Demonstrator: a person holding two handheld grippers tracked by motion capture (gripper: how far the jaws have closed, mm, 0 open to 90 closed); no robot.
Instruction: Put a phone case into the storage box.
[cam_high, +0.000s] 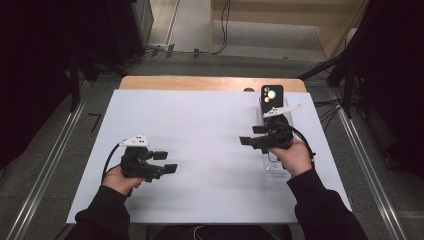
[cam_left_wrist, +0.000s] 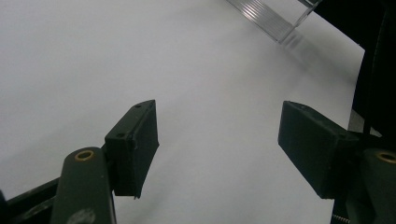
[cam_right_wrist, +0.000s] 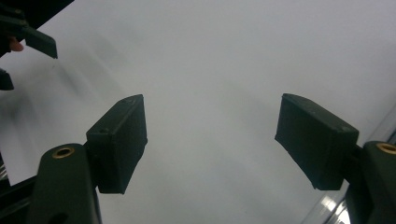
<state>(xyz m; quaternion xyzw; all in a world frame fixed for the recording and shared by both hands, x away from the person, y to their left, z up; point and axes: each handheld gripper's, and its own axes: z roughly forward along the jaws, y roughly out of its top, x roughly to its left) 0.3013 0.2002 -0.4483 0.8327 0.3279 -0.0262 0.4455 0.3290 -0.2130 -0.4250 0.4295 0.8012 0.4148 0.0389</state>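
My left gripper (cam_high: 165, 162) is held low over the white table sheet (cam_high: 200, 140) at the front left, open, its jaws pointing right. In its own view the left gripper (cam_left_wrist: 219, 149) has only bare sheet between the jaws. My right gripper (cam_high: 252, 135) hovers at the right of the table, open, jaws pointing left. The right gripper (cam_right_wrist: 210, 140) frames nothing but white sheet. Behind the right hand lies a clear plastic tray (cam_high: 277, 162), and a black phone (cam_high: 271, 95) with a lit round spot stands at its far end.
The clear tray's ribbed edge (cam_left_wrist: 271, 21) shows at the top of the left gripper view. The other gripper (cam_right_wrist: 28, 39) shows at the top left of the right gripper view. A wooden table edge (cam_high: 210, 82) runs along the back; metal rails and cables flank the table.
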